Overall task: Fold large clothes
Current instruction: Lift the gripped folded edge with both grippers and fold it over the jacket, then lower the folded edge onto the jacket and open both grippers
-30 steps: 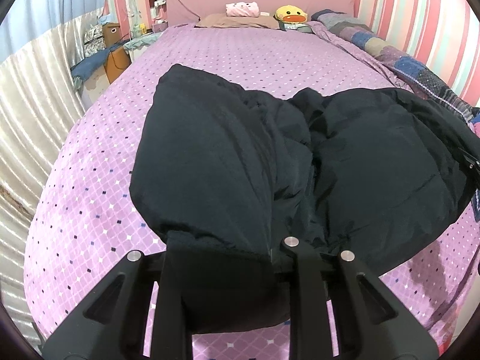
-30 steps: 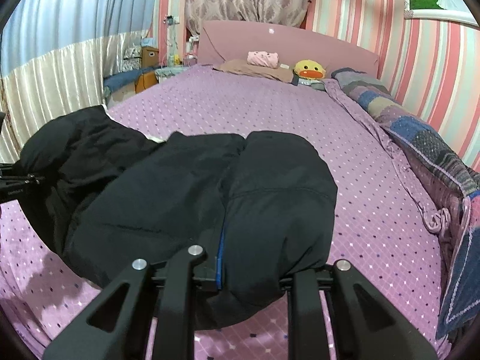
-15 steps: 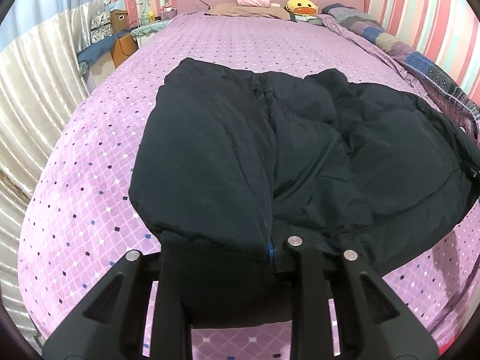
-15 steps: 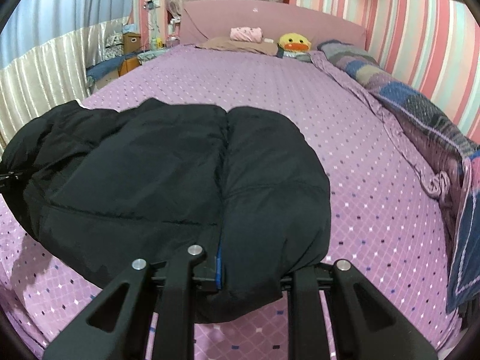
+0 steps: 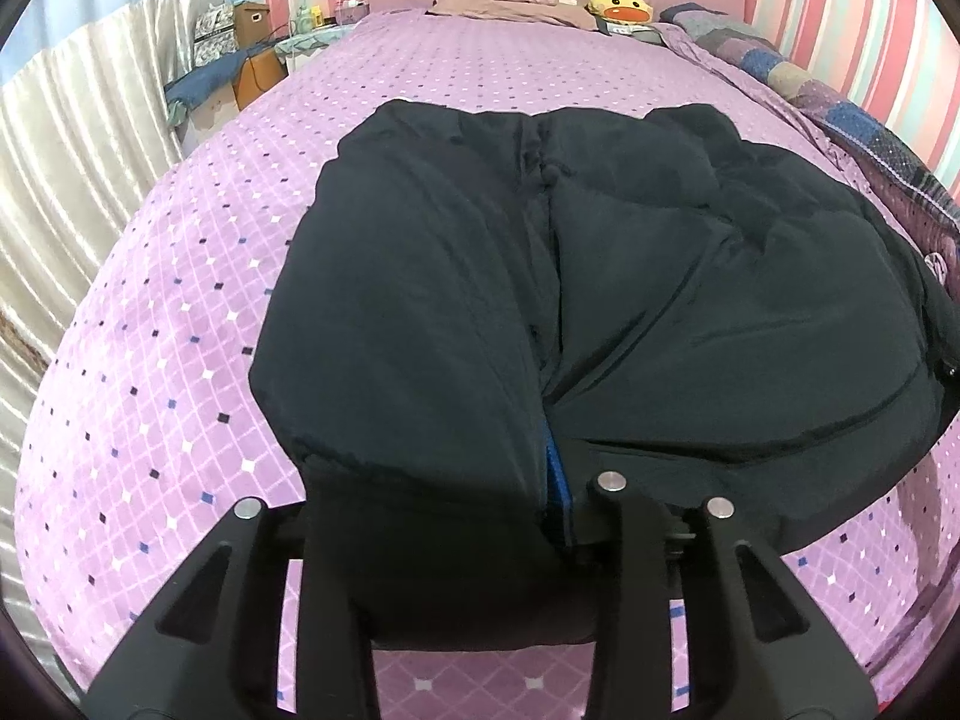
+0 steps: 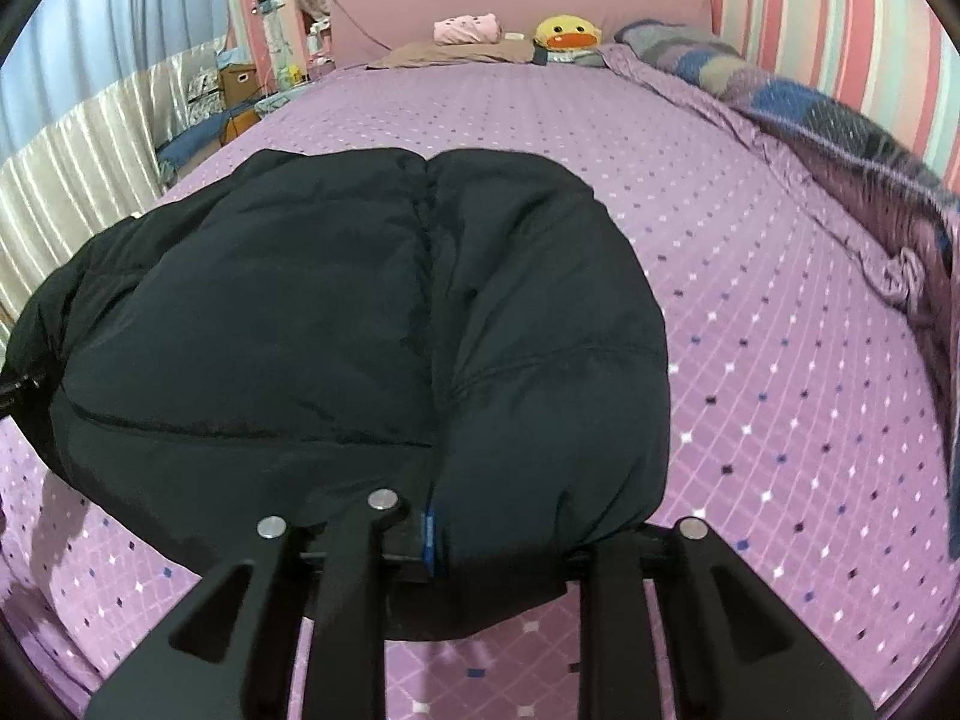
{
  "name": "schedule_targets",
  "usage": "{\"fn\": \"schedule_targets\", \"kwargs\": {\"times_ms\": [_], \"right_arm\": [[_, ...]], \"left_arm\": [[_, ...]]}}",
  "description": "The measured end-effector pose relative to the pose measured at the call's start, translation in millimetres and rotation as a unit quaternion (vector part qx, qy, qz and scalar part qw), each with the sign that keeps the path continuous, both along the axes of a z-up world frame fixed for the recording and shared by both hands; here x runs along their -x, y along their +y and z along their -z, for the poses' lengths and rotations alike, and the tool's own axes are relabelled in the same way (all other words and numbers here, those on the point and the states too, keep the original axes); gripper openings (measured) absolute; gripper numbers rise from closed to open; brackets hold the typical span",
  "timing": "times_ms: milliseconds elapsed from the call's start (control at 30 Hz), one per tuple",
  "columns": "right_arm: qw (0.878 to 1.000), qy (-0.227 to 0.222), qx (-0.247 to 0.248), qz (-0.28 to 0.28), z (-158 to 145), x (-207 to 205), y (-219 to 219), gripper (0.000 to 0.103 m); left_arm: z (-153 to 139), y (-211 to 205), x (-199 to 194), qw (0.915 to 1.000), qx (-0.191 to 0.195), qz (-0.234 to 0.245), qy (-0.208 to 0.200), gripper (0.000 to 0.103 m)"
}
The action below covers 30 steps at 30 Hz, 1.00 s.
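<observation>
1. The black padded jacket (image 5: 600, 276) lies spread on the purple bed cover (image 5: 150, 360), its near hem bunched in both claws.
2. The left claw (image 5: 456, 540) has a thick fold of the hem between its fingers; its jaws have just been opening, and whether the pads press on the cloth is hidden by the fabric.
3. The right claw (image 6: 480, 546) is clenched on the hem at the other side, its jaws having eased a little wider.
4. A narrow blue strip (image 5: 555, 480) shows at the jacket's edge beside the left claw, and the same kind of strip (image 6: 429, 534) beside the right; any writing on either is too small to read.
5. The fingertips of both claws are buried under the fabric.
6. The jacket's far right side runs out of the left view's edge, and its left side darkens at the right view's rim.
7. At the headboard (image 6: 522, 0) sit a pink cushion (image 6: 468, 30) and a yellow duck plush (image 6: 567, 33).
8. A patchwork quilt (image 6: 780, 96) lies along the striped wall, partly cut off.
</observation>
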State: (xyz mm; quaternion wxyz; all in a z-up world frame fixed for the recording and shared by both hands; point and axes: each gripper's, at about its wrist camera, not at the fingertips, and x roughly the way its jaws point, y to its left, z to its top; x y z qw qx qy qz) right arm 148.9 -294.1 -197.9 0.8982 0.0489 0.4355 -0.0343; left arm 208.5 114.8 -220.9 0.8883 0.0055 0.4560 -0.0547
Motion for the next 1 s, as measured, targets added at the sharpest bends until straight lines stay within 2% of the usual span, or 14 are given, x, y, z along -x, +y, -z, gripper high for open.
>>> {"fn": "schedule_targets", "kwargs": {"times_ms": [267, 467, 667, 767, 833, 1000], "right_arm": [[1.0, 0.014, -0.004, 0.003, 15, 0, -2, 0.024], [1.0, 0.015, -0.012, 0.007, 14, 0, -4, 0.024], [1.0, 0.015, -0.006, 0.006, 7, 2, -2, 0.029], [1.0, 0.015, -0.013, 0.007, 4, 5, -2, 0.039], [1.0, 0.016, -0.018, 0.006, 1, 6, -2, 0.052], [1.0, 0.012, 0.007, 0.004, -6, 15, 2, 0.064]], "left_arm": [[10, 4, 0, 0.9999, -0.009, 0.008, -0.003, 0.039], [11, 7, -1, 0.9999, -0.013, 0.005, -0.003, 0.04], [6, 10, 1, 0.9997, -0.023, 0.003, -0.005, 0.047], [2, 12, 4, 0.9997, -0.025, 0.004, -0.008, 0.049], [0, 14, 6, 0.9997, -0.022, 0.002, -0.008, 0.055], [-4, 23, 15, 0.9996, -0.024, -0.008, -0.015, 0.063]]}}
